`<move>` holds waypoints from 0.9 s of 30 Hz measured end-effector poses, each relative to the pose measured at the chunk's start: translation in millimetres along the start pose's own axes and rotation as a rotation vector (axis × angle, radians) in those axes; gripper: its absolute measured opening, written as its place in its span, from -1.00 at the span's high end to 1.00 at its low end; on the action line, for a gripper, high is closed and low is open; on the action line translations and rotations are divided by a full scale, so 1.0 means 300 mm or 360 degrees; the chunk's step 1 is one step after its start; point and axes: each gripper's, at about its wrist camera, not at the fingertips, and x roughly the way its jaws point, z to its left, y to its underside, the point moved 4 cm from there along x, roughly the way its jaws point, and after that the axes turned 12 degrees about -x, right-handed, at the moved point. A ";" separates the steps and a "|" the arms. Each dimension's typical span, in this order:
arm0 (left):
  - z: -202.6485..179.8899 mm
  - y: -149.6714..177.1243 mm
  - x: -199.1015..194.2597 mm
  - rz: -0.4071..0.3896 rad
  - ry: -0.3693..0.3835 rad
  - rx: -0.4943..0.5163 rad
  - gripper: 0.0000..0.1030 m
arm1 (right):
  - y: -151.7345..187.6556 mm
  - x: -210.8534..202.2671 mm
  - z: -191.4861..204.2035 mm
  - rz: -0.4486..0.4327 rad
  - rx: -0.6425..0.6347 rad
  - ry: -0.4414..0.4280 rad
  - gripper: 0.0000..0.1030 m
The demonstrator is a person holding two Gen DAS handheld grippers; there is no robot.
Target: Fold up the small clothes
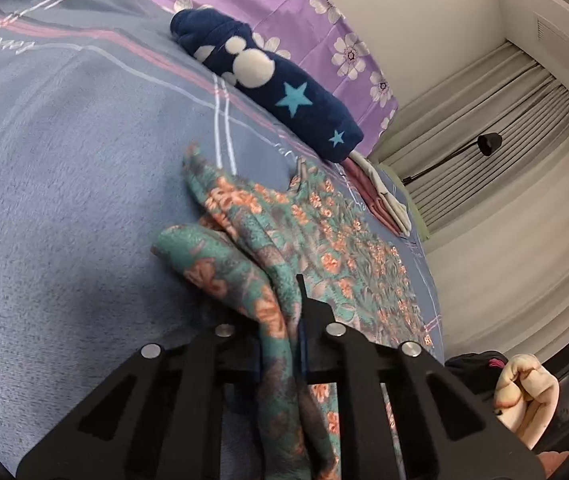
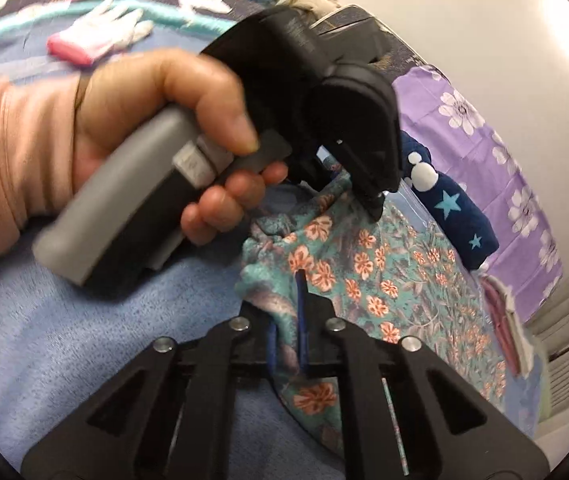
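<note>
A teal garment with orange flowers (image 1: 324, 248) lies on the blue bed cover (image 1: 64, 200). My left gripper (image 1: 290, 312) is shut on a bunched, lifted edge of it. In the right wrist view the same garment (image 2: 396, 280) spreads to the right, and my right gripper (image 2: 292, 304) is shut on its near edge. The left gripper (image 2: 368, 196), held by a hand (image 2: 156, 108), shows just beyond in that view, its tip pinching the garment's far edge.
A folded navy garment with white dots and blue stars (image 1: 268, 80) lies by the purple flowered sheet (image 1: 304, 12). A folded pink and white piece (image 1: 380, 200) sits near the bed's edge. White and pink gloves (image 2: 96, 36) lie farther back. A curtain (image 1: 504, 152) and black lamp (image 1: 488, 144) stand beyond.
</note>
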 end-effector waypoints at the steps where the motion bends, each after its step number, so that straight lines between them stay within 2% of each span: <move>1: -0.015 -0.003 -0.001 -0.0012 -0.0008 0.0005 0.76 | 0.002 -0.010 -0.020 -0.0017 0.0048 -0.0019 0.87; 7: -0.119 -0.020 0.007 -0.0020 -0.0043 0.0050 0.77 | 0.028 -0.071 -0.129 -0.0093 0.0222 -0.0052 0.88; 13: -0.246 -0.026 0.037 -0.0013 -0.0093 0.0125 0.77 | 0.099 -0.140 -0.276 -0.0155 0.0457 -0.0087 0.88; 20: -0.400 -0.002 0.151 0.0040 -0.0176 0.0222 0.76 | 0.239 -0.182 -0.412 -0.0206 0.0718 -0.0139 0.87; 27: -0.533 0.042 0.297 0.0099 -0.0264 0.0306 0.76 | 0.430 -0.212 -0.553 -0.0236 0.1008 -0.0180 0.87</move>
